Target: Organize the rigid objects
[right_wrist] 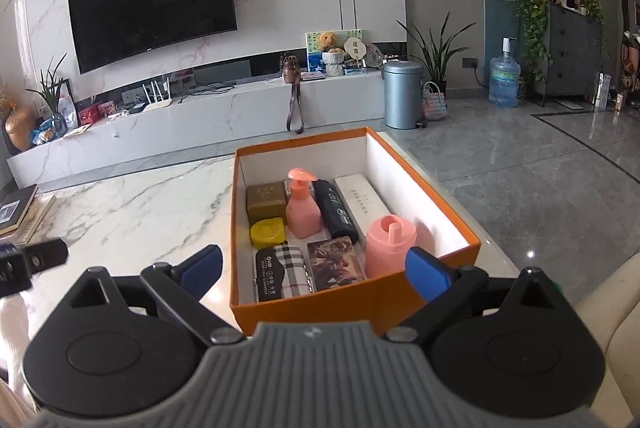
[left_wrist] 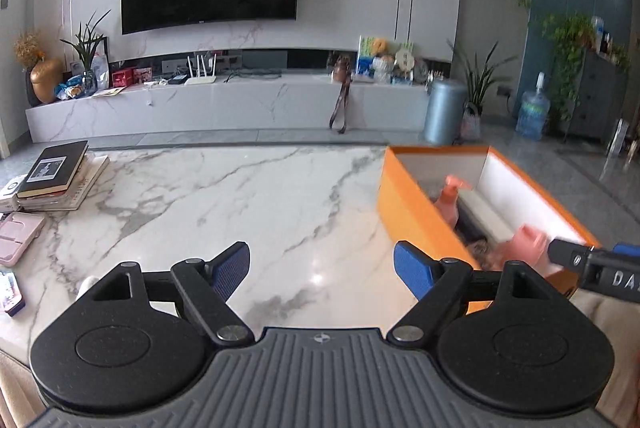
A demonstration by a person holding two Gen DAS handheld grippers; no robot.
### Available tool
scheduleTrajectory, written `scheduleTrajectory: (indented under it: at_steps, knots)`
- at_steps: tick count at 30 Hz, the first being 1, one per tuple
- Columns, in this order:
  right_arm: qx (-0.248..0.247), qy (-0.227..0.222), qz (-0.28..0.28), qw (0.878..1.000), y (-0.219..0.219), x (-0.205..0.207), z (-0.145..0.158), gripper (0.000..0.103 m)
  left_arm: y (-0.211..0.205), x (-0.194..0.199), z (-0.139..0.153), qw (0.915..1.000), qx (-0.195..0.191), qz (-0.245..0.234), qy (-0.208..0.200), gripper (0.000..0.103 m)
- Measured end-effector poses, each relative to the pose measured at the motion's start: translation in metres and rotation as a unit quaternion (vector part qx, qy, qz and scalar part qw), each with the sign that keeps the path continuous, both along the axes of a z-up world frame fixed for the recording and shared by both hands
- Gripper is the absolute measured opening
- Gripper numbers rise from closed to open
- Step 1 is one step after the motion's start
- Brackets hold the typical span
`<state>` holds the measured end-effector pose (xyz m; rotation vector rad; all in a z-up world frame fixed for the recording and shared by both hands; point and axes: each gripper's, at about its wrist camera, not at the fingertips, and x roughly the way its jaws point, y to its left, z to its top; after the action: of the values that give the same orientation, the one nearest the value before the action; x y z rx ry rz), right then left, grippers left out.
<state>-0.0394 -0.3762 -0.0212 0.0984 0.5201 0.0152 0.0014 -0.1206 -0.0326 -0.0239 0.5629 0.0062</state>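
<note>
Left gripper hangs over the marble table, well left of the orange box, jaws spread wide and nothing between its blue pads. Far to the left of the box sits a stack of books, with a pale pink case just in front of it.

Now the box itself, white inside and open-topped, standing at the table's right end. In its back left corner a gold box; in front of that a yellow tape measure; nearest the front wall a black case touching a plaid-patterned item. Middle of the box: a pink pump bottle standing upright, with a dark picture card lying flat in front of it. Just right of the pump bottle a black cylinder lies on its side, and beside that a long white box runs along towards the back wall. At the front right, a pink flip-cap bottle stands upright.

Right gripper hovers at the box's near edge, jaws wide apart and holding nothing, its right pad just in front of the flip-cap bottle; whether they touch I cannot tell
</note>
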Motion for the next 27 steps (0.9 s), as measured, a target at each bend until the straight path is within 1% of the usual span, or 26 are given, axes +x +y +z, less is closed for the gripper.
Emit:
scheduleTrajectory:
  at_steps: [2, 6, 10, 14, 21, 23, 27]
  knots:
    - [-0.001, -0.003, -0.005, 1.0, 0.0, 0.0, -0.005, 0.097, -0.005, 0.0, -0.005, 0.9999, 0.012, 0.001, 0.012, 0.096]
    - [-0.016, -0.014, -0.012, 1.0, 0.002, 0.0, -0.012, 0.097, -0.012, 0.003, -0.009, 0.9995, 0.017, -0.002, 0.026, 0.096]
    - [-0.016, -0.013, -0.01, 1.0, 0.0, 0.003, -0.015, 0.097, -0.018, 0.003, -0.012, 0.999, 0.033, -0.003, 0.03, 0.096]
    - [-0.007, -0.01, -0.011, 1.0, -0.004, 0.005, -0.018, 0.097, -0.019, 0.004, -0.013, 0.9986, 0.036, -0.003, 0.038, 0.096]
    - [-0.03, -0.017, -0.009, 0.999, 0.003, 0.002, -0.017, 0.097, -0.018, 0.002, -0.01, 0.9984, 0.04, -0.008, 0.04, 0.096]
    - [-0.021, -0.019, -0.002, 1.0, 0.001, 0.001, -0.016, 0.097, -0.019, 0.002, -0.009, 0.9984, 0.04, -0.008, 0.039, 0.096]
    - [-0.019, -0.012, -0.01, 1.0, 0.0, 0.002, -0.017, 0.097, -0.018, 0.001, -0.007, 0.9985, 0.038, -0.012, 0.036, 0.096]
